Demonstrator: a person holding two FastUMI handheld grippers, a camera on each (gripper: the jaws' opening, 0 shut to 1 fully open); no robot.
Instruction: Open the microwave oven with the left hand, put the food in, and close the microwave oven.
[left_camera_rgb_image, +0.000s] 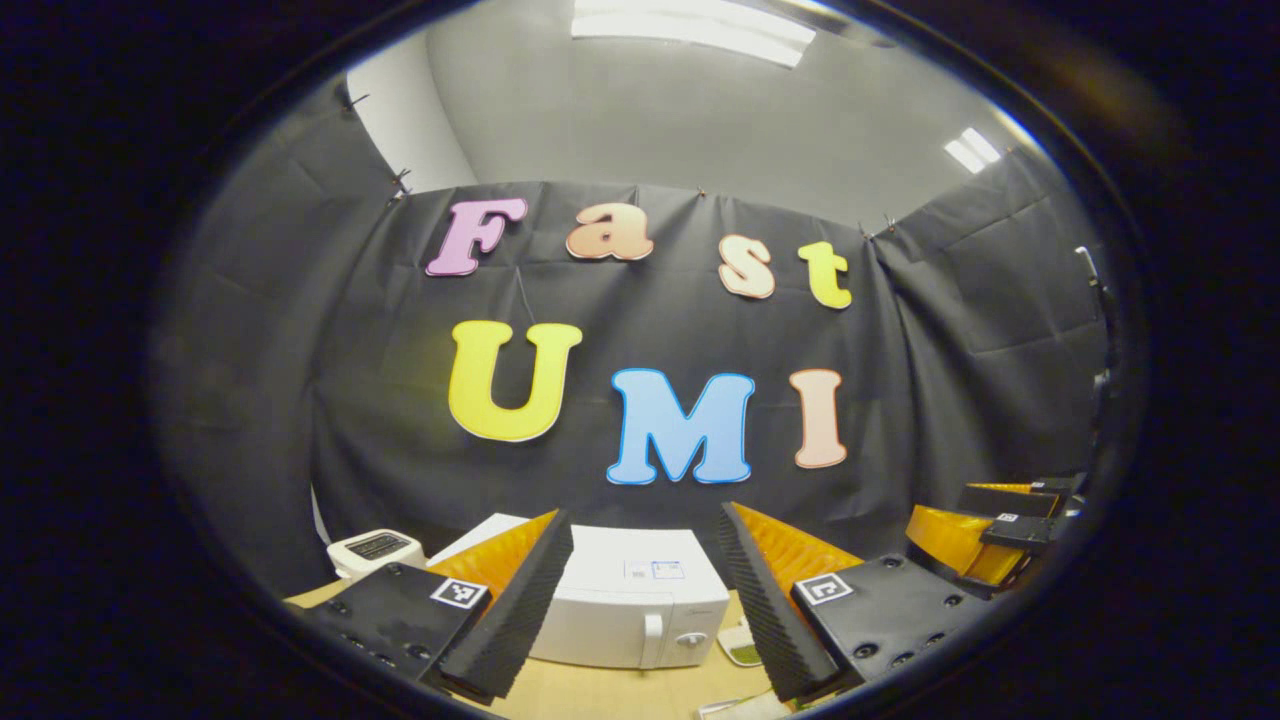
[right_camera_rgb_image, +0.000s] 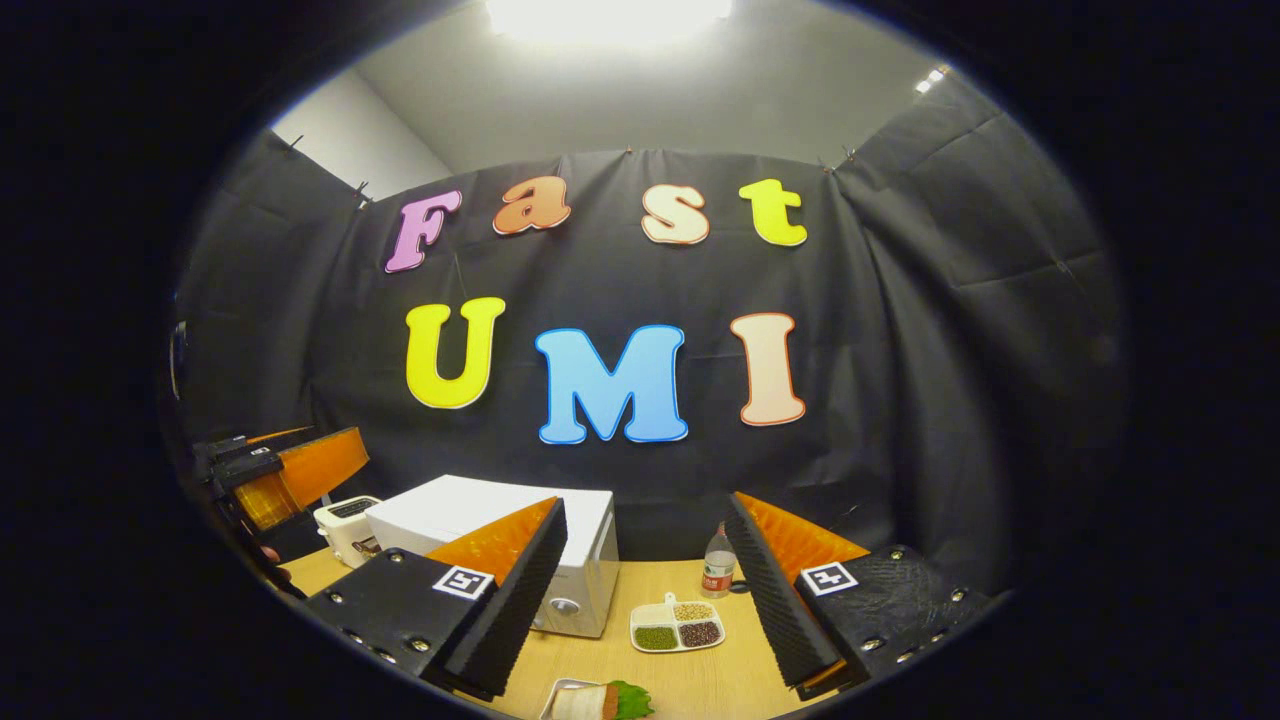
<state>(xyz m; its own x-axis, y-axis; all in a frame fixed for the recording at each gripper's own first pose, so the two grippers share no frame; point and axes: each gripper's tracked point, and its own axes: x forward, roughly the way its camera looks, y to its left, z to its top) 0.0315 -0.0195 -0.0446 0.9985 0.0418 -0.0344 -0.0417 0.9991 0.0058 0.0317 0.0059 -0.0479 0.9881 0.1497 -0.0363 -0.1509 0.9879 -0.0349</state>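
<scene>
We are holding the left gripper (left_camera_rgb_image: 645, 600) above the table (left_camera_rgb_image: 600, 695), with its fingers spread wide and nothing between them. Through that gap, in the left gripper view, we are looking straight at the white microwave oven (left_camera_rgb_image: 630, 600), which is sitting on the table against the booth's black cloth wall. Its door is sitting closed, with the upright handle (left_camera_rgb_image: 652, 640) and a round knob (left_camera_rgb_image: 690, 637) on the right part of its front. A white toaster (left_camera_rgb_image: 375, 550) is standing just beside the microwave oven on its left. Far off at the right edge of this view we are seeing the other gripper.

We are holding the right gripper (right_camera_rgb_image: 645, 590) wide open as well, gripping nothing. In the right gripper view the microwave oven (right_camera_rgb_image: 500, 520) is standing to the left of centre, partly behind the gripper's left finger, with the toaster (right_camera_rgb_image: 345, 525) just beyond it. Between the fingers, a small white divided dish (right_camera_rgb_image: 677, 625) is lying on the table (right_camera_rgb_image: 700, 680), with what look like green, pale and dark beans or grains in its three compartments. A small bottle with a red label (right_camera_rgb_image: 717, 572) is standing upright behind the dish, near the wall. At the bottom edge of this view the food (right_camera_rgb_image: 600, 702), something pale with a green leaf on a white plate, is lying on the table in front of the microwave oven and well apart from it. The left gripper is showing at the left edge.
</scene>
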